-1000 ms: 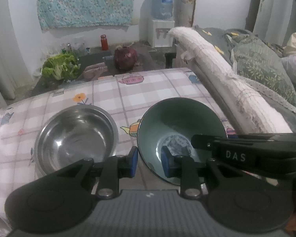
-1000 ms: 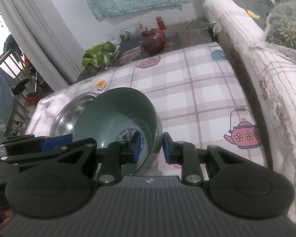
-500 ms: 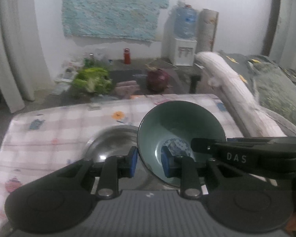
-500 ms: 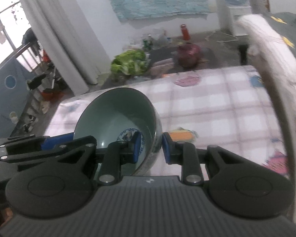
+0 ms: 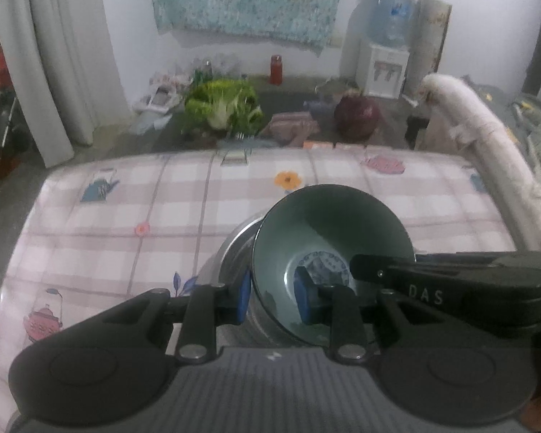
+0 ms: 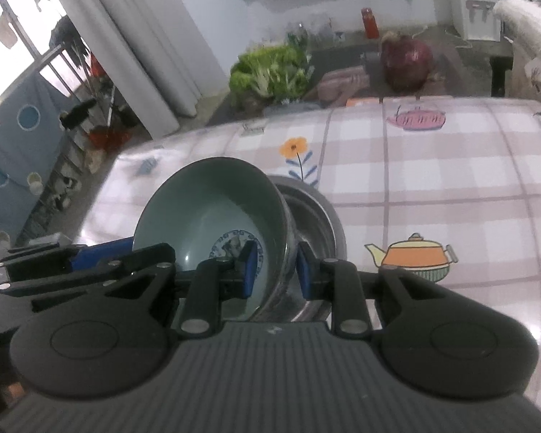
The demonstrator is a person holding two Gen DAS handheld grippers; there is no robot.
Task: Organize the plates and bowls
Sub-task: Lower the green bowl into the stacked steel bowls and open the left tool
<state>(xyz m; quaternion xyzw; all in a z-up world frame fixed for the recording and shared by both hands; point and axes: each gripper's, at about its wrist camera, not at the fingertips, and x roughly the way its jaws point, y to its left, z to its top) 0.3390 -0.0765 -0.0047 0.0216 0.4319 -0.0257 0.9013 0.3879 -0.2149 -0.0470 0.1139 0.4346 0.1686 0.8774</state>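
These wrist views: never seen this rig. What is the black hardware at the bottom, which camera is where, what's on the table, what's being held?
No robot arm here: a person holds a two-finger gripper in each hand, and a fisheye camera on each looks forward along its fingers. The black hardware at the bottom of each picture is that gripper's own body.

Left wrist view: the left gripper clamps the near rim of a green bowl. Right wrist view: the right gripper clamps the same bowl's opposite rim, so both are shut on it.

The bowl is tilted over a steel bowl that sits on a table with a checked cloth. Whether the two bowls touch, I cannot tell. Beyond the table lie leafy greens.
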